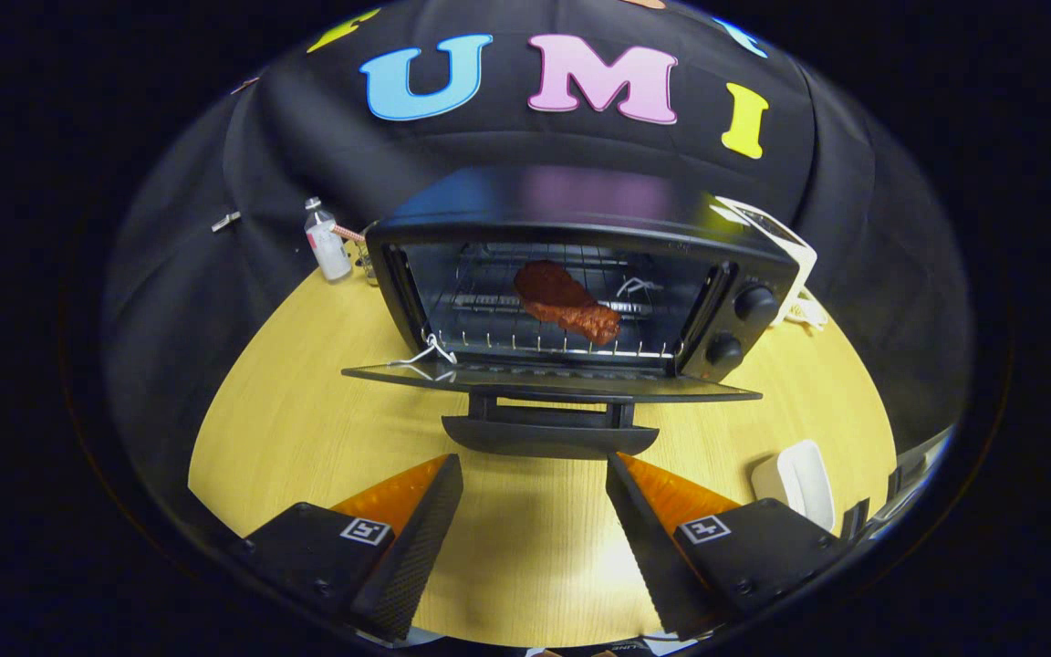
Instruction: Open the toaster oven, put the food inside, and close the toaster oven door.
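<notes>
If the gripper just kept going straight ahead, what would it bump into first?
Probably the door handle of the open toaster oven door, just ahead of the open, empty gripper. The food sits farther in on the rack. Depth is hard to judge.

- Toaster oven [580, 274] at table [306, 438] rear, door [548, 381] down.
- Food [567, 301] on rack inside.
- Gripper [535, 493] w/ fingers spread, empty, just before door handle [548, 436].
- Bottle [327, 245] left of oven.

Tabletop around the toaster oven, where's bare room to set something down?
Bare wood lies between the open gripper and the door handle, and left of the toaster oven up toward the small bottle. Right is tighter: a white dish and white cord.
</notes>
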